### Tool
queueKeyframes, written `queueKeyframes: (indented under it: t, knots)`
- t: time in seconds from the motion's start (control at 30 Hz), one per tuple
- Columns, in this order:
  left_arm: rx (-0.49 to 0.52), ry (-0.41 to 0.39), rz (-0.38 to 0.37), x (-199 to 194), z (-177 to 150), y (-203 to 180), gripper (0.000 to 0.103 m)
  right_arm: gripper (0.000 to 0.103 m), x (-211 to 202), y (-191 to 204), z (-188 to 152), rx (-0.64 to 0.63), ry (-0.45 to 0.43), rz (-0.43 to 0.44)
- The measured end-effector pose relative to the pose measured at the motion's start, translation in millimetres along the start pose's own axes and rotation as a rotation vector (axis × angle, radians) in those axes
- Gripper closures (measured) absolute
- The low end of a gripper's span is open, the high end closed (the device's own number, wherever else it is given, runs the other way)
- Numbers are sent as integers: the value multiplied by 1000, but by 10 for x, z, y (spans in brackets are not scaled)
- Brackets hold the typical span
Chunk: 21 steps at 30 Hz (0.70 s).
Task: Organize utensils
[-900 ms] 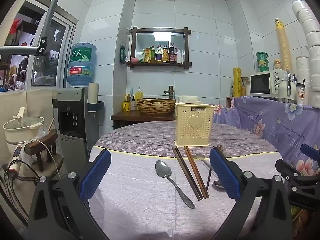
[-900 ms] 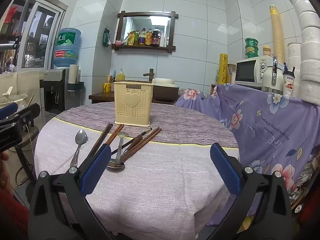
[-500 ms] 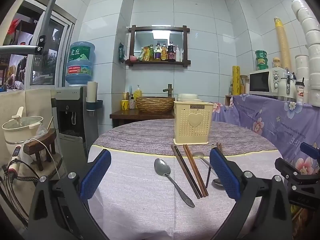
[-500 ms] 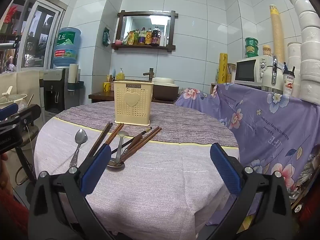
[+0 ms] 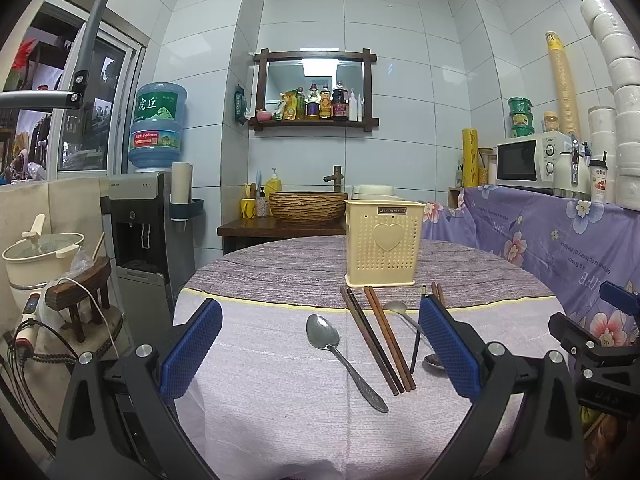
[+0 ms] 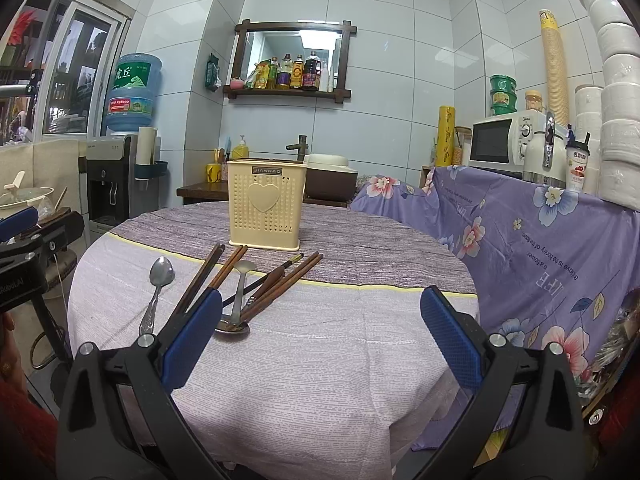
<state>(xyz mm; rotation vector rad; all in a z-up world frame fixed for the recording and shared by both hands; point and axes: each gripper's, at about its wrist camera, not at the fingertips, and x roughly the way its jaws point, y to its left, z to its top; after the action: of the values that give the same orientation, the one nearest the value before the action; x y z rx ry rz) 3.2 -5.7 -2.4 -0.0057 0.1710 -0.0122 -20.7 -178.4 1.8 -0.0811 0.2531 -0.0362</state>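
Cream plastic utensil holder (image 5: 383, 249) is standing upright on the round table (image 5: 280, 408), spoons (image 5: 322, 332) and chopsticks (image 5: 378, 340) are lying just before it, and left gripper (image 5: 320, 350) and right gripper (image 6: 320, 350) are hovering fully spread, gripping nothing.

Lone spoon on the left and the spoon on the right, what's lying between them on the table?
In the left wrist view, two pairs of brown chopsticks lie between the lone spoon and the other spoon, side by side on the tablecloth.
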Motion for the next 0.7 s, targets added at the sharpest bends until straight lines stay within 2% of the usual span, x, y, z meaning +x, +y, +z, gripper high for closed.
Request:
queueKeyframes:
  t: [0.7]
  knots:
    - [0, 4, 0, 8, -6, -3, 5, 5, 13, -2, -6, -4, 3, -2]
